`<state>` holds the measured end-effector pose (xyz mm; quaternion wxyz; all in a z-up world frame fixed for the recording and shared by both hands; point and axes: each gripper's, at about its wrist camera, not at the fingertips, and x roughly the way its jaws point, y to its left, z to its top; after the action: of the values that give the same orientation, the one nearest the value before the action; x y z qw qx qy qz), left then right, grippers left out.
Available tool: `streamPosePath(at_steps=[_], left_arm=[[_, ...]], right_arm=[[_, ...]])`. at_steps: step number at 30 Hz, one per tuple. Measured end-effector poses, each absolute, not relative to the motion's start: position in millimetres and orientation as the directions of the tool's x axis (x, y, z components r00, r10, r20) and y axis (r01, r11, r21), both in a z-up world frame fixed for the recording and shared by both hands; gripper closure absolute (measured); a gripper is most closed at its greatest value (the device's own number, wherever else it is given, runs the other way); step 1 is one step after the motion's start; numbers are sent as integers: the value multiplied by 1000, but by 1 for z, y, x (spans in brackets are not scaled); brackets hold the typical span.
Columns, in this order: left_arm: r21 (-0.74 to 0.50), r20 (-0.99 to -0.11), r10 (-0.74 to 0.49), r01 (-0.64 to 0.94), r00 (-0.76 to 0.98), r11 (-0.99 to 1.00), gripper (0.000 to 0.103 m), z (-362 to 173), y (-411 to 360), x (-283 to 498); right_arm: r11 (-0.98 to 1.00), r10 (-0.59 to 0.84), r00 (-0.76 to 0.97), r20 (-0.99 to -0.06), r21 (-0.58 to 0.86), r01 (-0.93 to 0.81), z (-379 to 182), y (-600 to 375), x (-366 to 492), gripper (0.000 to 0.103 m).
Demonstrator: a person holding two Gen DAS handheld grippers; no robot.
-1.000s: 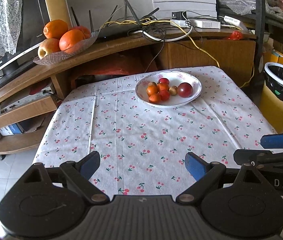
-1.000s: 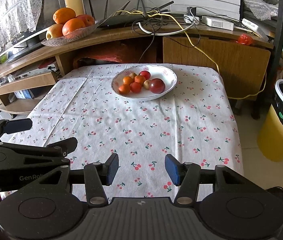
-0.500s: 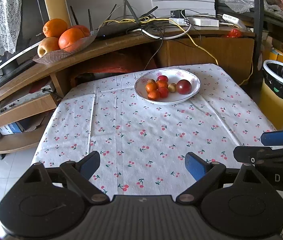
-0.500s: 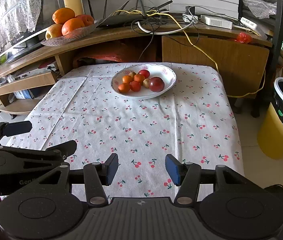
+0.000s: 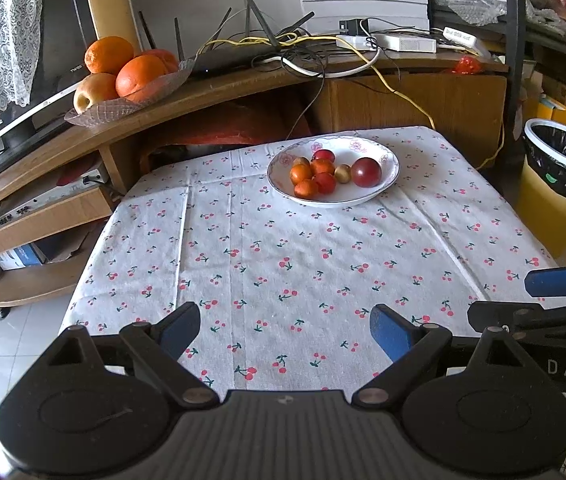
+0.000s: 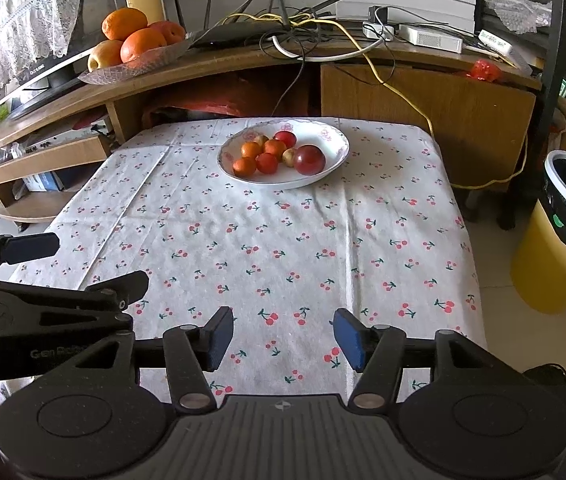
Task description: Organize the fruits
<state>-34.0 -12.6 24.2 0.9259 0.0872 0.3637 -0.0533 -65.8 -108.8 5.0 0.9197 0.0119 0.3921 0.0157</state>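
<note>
Both grippers hang over the near edge of the table (image 5: pixel 283 264), well apart from the fruits. The left gripper (image 5: pixel 285 330) has its jaws spread wide and holds nothing. The right gripper (image 6: pixel 283 338) is also spread and empty. The fruits (image 5: pixel 325 174) lie together in a white bowl (image 5: pixel 387 160) at the far side of the table. The biggest one, a dark red fruit (image 6: pixel 309 159), is at the right.

one white floral-rimmed ceramic bowl (image 5: pixel 387 184) holds seven small fruits: one large dark red round fruit (image 5: pixel 366 172), three small orange ones (image 5: pixel 301 173), two small red ones (image 5: pixel 325 182) and one small tan one (image 5: pixel 342 173). one clear glass dish (image 5: pixel 99 114) carries four: three big oranges (image 5: pixel 139 75) and one yellow apple (image 5: pixel 95 89).
</note>
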Motion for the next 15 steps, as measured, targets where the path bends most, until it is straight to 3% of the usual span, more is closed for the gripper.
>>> streamPosePath(at_steps=[15], left_arm=[[128, -686, -32, 164, 727, 978, 4, 22, -14, -33]], right_arm=[[999, 38, 687, -726, 39, -14, 3, -109, -65, 50]])
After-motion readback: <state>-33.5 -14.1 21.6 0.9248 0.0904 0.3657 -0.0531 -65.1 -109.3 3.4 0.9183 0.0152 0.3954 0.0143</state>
